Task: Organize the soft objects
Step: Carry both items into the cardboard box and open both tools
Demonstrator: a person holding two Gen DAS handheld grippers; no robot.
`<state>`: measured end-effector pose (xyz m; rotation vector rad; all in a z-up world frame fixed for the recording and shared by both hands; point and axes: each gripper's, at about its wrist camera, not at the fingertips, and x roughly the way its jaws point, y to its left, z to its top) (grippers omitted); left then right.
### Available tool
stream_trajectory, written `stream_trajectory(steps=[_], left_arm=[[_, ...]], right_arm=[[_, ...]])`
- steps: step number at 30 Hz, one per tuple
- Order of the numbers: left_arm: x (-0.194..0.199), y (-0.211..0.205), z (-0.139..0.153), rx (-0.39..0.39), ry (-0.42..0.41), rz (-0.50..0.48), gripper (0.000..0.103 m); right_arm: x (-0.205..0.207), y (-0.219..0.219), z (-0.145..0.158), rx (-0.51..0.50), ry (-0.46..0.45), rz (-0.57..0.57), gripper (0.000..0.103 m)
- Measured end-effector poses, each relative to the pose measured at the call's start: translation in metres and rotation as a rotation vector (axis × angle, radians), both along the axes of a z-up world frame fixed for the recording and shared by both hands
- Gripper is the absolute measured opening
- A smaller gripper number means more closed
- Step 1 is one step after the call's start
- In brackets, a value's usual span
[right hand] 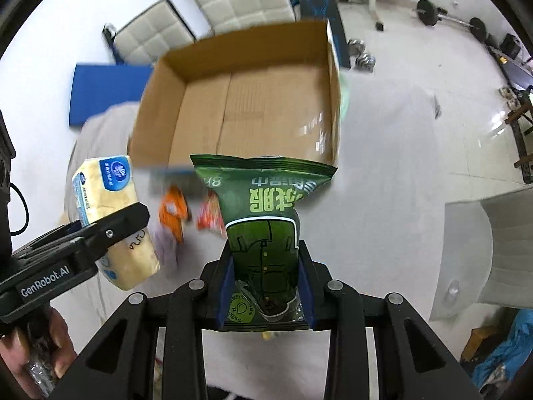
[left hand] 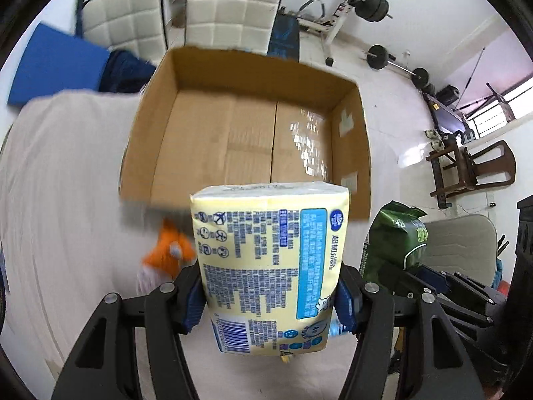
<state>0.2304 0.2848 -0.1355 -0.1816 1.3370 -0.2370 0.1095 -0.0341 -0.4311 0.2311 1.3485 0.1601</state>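
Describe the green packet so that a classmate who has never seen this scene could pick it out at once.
Start at the open cardboard box. In front of it, the right tool clamps the green packet upright. Its neighbour, the yellow tissue pack, is pale and blocky.

You stand in a home's spare room doubling as a gym: a weight bench [left hand: 336,16], barbell [left hand: 396,66], quilted white chairs [left hand: 230,10] and glossy tiled floor [left hand: 393,113] surround you.

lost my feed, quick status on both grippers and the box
Left gripper shut on yellow tissue pack. Right gripper shut on green bag. Cardboard box ahead, open, nothing blocking.
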Motion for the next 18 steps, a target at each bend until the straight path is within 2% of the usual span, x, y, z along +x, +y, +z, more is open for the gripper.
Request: stream_trajectory(steps=[1,2,3,4,6,7,10,15,18], left_arm=[[0.01,0.006,0.001,-0.001,-0.002,-0.009,0.06],[0.018,-0.013,-0.001,-0.001,-0.001,-0.012,0.06],[0.033,-0.014,-0.005,-0.007,0.006,-0.017,0.06],[0.049,-0.017,-0.012,-0.014,0.017,-0.025,0.06],[0.077,-0.066,-0.04,-0.022,0.037,-0.028,0.06],[0.089,-0.067,-0.045,-0.036,0.052,-0.027,0.06],[0.136,-0.095,-0.067,-0.06,0.094,-0.032,0.06],[0.19,-0.118,-0.098,-0.079,0.161,-0.049,0.06],[0.205,-0.123,-0.118,-0.077,0.2,-0.057,0.06]], right_arm=[[0.01,-0.001,0.006,-0.003,-0.006,-0.014,0.035],[0.025,0.002,0.002,-0.009,-0.009,-0.028,0.035],[0.038,-0.006,0.018,-0.012,-0.011,-0.034,0.035],[0.053,-0.007,0.016,-0.02,-0.015,-0.047,0.035],[0.077,-0.009,0.012,-0.039,-0.017,-0.064,0.035],[0.088,-0.033,0.035,-0.039,-0.017,-0.072,0.035],[0.121,-0.044,0.038,-0.05,-0.009,-0.091,0.035],[0.187,-0.035,0.006,-0.054,0.026,-0.095,0.035],[0.215,-0.032,-0.018,-0.075,0.053,-0.093,0.035]])
